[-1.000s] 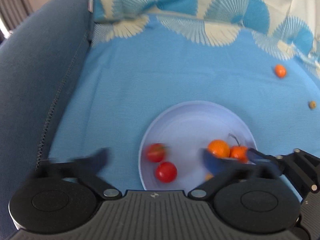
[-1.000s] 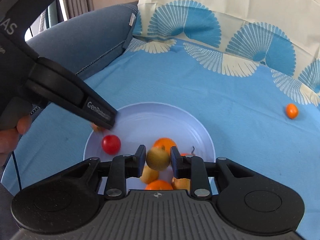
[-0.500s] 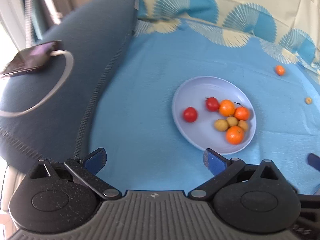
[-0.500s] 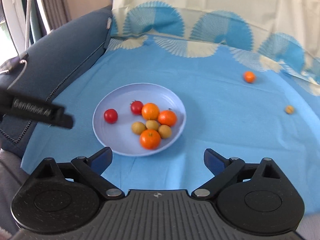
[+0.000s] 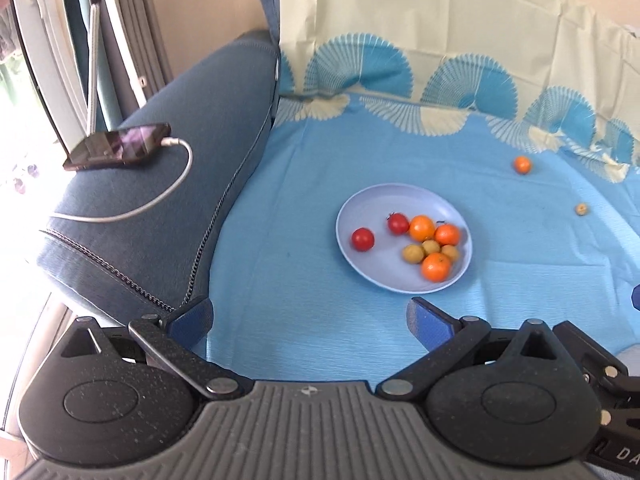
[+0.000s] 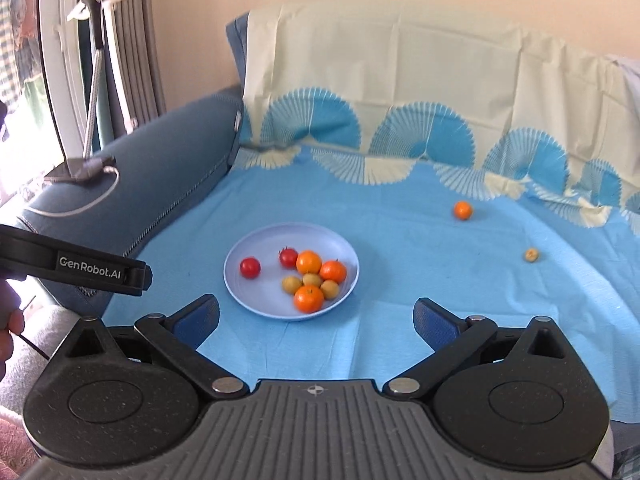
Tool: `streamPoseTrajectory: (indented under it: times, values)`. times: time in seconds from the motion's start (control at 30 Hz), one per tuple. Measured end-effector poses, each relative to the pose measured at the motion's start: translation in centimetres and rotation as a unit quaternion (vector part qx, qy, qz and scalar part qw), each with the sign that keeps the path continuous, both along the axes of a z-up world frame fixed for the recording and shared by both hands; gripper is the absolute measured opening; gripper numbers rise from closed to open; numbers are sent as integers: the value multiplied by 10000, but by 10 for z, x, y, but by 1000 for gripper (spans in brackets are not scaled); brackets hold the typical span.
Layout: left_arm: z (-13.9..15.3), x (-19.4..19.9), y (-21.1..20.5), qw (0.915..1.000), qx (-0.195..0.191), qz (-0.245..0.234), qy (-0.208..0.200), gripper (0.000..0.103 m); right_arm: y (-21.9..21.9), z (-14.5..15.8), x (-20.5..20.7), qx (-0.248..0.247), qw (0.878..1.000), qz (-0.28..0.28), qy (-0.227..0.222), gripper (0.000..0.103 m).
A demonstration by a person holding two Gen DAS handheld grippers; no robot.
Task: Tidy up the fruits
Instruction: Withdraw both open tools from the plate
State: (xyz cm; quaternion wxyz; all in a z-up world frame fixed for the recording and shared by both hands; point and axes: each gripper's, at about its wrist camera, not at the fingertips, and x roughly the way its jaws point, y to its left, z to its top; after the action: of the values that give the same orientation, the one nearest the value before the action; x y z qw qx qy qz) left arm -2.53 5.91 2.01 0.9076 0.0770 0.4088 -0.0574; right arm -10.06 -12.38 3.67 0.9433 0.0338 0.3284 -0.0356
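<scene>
plate (image 6: 244, 294): 1 | tomatoes (image 6: 250, 267): 2 | oranges (image 6: 309, 262): 4 | yellow fruits (image 6: 291, 284): 4 | phone (image 5: 118, 146): 1

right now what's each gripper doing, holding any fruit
Left gripper: open, holding nothing.
Right gripper: open, jaws have just been opening, nothing between them.

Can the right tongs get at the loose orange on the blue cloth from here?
Probably yes: the right tongs are open and empty, and only bare cloth lies between them and the orange, right of the plate.
</scene>
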Motion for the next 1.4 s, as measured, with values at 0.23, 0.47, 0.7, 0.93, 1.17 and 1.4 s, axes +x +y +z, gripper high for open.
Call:
streamPoseTrajectory:
  times: [0.23,0.47,0.7,0.93,1.17,1.4]
  values:
    - [13,-17,2,9998,-12,-34,-190,103,2,12,-18,34,9997,-64,-235,102]
    - [17,-21,6,9997,-70,-22,-216,103,5,16,-27,4,9995,-73,-322,102]
    - [19,-22,8,9996,-93,-67,-263,103,8,17,-28,-32,9993,-63,-355,102]
    - [18,-23,8,9996,-98,-73,-258,103,10,17,-28,-46,9994,-59,-337,102]
    - [18,-23,9,9996,-92,-84,-252,103,13,15,-26,-105,9995,0,-309,102]
    - [13,-21,8,9997,-62,-114,-195,103,14,12,-21,-83,9997,-11,-247,102]
